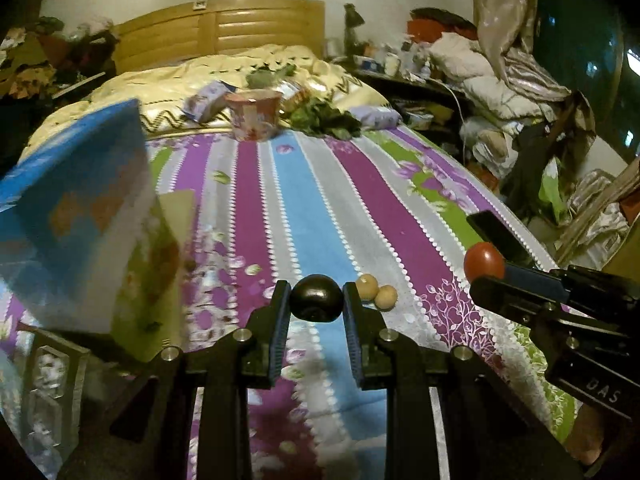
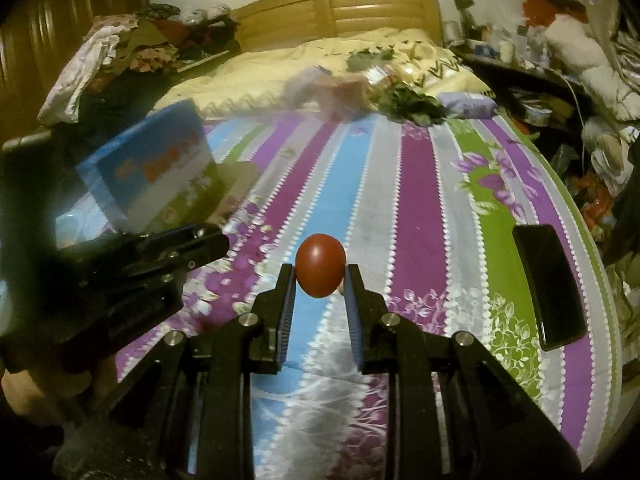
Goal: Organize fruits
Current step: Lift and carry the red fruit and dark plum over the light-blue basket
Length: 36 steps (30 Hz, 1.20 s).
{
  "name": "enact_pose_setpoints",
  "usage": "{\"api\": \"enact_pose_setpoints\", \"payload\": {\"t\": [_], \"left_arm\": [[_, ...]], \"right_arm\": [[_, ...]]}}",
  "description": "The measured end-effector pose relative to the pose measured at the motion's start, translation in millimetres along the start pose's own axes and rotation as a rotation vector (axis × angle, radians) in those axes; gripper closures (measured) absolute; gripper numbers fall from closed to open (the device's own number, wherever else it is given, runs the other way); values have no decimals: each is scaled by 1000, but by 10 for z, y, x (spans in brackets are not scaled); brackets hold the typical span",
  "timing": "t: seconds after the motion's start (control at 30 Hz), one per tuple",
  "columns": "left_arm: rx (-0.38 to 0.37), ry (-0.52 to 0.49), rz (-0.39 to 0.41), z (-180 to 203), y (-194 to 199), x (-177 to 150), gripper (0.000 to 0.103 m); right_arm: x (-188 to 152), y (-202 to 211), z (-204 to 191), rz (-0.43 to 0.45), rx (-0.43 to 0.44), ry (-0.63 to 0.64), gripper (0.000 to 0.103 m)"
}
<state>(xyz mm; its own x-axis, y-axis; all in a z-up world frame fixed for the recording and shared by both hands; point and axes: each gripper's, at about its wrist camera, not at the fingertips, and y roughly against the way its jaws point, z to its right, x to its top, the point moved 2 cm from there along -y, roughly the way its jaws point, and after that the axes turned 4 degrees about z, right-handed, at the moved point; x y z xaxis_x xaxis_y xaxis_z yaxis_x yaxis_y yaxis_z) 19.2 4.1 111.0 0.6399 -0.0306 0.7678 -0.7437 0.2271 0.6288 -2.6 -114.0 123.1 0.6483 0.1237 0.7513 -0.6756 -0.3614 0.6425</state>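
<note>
Currently the left gripper (image 1: 316, 300) clamps a dark round fruit (image 1: 316, 298) above the striped bedspread (image 1: 304, 208); the right gripper (image 2: 320, 276) pinches a red fruit (image 2: 320, 270). Two small tan fruits (image 1: 376, 292) lie just beyond. Risk: smooth skins slipping from narrow pads, rolling toward the blue box (image 1: 76, 216).

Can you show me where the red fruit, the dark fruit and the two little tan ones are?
red fruit (image 2: 320, 270), right wrist view, middle of its skin.
dark fruit (image 1: 316, 298), left wrist view, its front face.
tan fruits (image 1: 367, 286), left wrist view, the left one's top.
</note>
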Motion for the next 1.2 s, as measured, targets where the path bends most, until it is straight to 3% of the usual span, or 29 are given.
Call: {"api": "enact_pose_setpoints", "payload": {"t": [0.3,0.57,0.97,1.2], "left_arm": [[56,103,70,-530,910,166,77],[156,188,125,-1109,1687,214,77],[328,316,151,-2043,2560,-42,77],[407,399,127,-2564,2903,-298,77]], "right_arm": [[255,233,-545,25,71,34,78],[444,268,-1160,27,179,89,78],[634,191,-2161,-23,334,200,78],[654,92,-2728,-82,412,275,78]]}}
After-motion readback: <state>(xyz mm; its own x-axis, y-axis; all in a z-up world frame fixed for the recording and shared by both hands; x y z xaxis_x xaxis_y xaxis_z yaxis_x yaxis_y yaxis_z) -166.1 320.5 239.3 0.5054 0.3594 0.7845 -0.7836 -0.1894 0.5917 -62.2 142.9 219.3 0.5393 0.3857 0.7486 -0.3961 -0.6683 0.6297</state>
